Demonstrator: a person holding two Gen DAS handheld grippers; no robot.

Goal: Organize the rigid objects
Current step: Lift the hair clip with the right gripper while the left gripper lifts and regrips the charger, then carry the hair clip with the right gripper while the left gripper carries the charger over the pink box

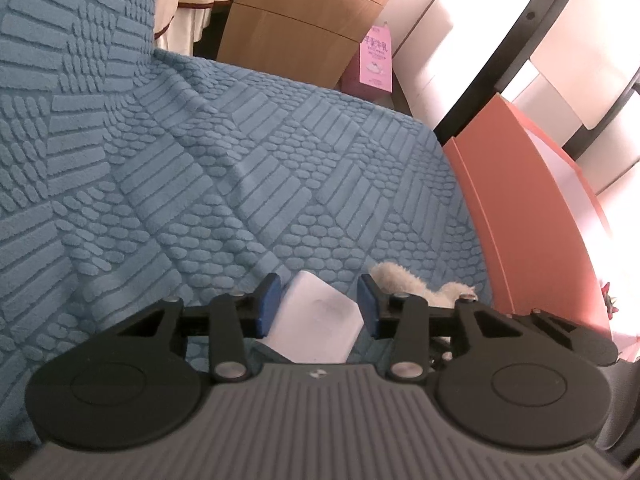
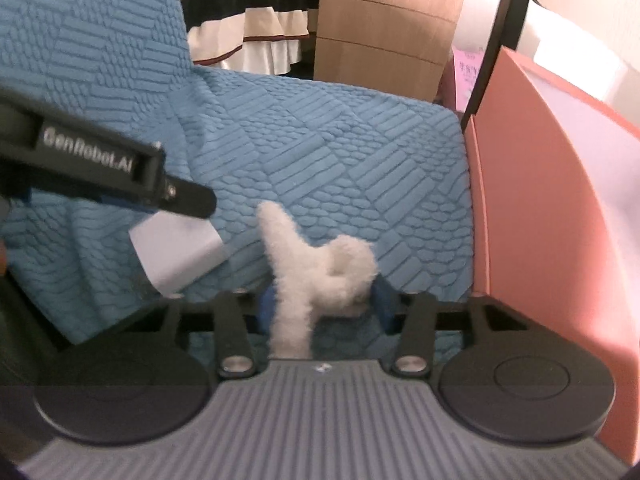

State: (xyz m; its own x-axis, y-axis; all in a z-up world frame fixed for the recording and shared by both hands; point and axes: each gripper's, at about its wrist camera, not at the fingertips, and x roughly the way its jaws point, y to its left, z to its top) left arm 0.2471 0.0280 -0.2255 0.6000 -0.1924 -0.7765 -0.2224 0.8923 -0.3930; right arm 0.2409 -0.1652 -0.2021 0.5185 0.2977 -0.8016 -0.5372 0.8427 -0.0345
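My left gripper [image 1: 318, 306] is shut on a flat white rectangular box [image 1: 316, 320] above the blue textured sofa cover [image 1: 200, 184]; from the right wrist view the same box [image 2: 176, 250] hangs under the left gripper's black body [image 2: 120, 172]. My right gripper [image 2: 326, 306] is shut on a white fluffy hair claw clip [image 2: 316, 268], one fuzzy arm sticking up. The fluffy clip also shows at the right in the left wrist view [image 1: 404, 280].
A salmon-pink open box [image 1: 532, 216] stands at the sofa's right edge; it also shows in the right wrist view [image 2: 548, 208]. Behind are a wooden cabinet [image 2: 384, 28], a pink carton [image 1: 376, 60] and hanging clothes [image 2: 248, 12].
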